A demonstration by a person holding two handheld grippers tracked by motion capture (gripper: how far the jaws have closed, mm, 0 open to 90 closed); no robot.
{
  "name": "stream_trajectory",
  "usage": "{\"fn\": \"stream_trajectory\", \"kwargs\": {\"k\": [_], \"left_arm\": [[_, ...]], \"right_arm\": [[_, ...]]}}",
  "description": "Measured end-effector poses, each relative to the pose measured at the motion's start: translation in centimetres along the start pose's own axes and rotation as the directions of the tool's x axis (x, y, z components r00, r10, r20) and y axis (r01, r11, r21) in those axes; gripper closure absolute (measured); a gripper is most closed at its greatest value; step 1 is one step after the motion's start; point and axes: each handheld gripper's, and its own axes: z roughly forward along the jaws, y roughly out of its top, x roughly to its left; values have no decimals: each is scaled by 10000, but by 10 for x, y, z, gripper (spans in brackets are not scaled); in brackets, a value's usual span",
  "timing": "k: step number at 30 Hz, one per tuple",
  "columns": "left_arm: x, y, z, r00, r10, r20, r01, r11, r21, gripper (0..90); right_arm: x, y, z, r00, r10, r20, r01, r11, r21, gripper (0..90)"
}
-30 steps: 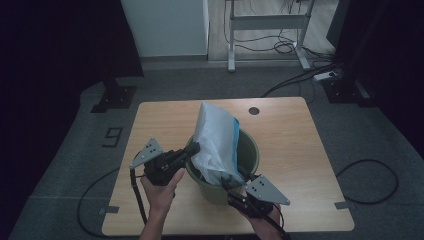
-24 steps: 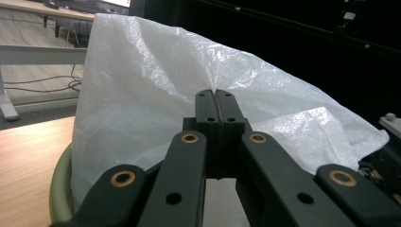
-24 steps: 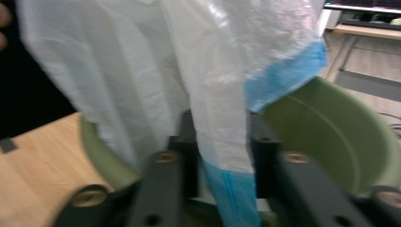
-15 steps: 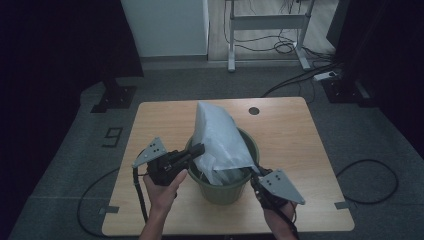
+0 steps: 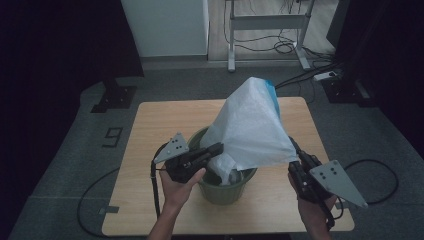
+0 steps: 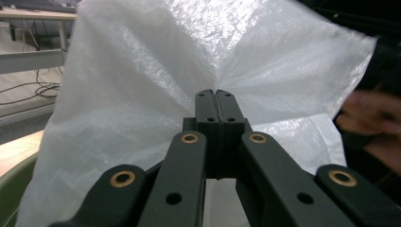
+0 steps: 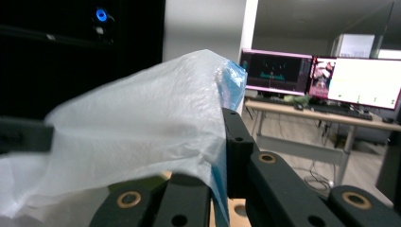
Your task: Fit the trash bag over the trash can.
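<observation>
Crinkled translucent white plastic bag [image 5: 252, 127] tents over round green bin [image 5: 220, 187]; left claw [image 5: 216, 149] at nine o'clock and right claw [image 5: 295, 150] at three, its jaws just closed, both clamp the film.

Right gripper [image 5: 295, 155]: up off the table's near edge, jaws just snapped closed on the white bag's [image 5: 252, 127] right edge.
Bag: pulled wide, now stretched like a tent over the green bin [image 5: 220, 192].

High view overhead facing forward-down, both gripper views close, sharing white bag [image 5: 252, 127]
</observation>
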Motion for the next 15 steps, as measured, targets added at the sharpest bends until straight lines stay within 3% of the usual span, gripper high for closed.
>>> {"fn": "stream_trajectory", "kwargs": {"k": [5,15], "left_arm": [[5,-8,-9,9997,-71,-228,71,10000,-13,898],[23,-25,-41,9959,-679,-596,643,9961,-606,898]], "right_arm": [[9,-4,-1,9992,5,-408,-9,10000,-99,875],[30,-39,15,9935,-185,-1120,281,9960,848,833]]}}
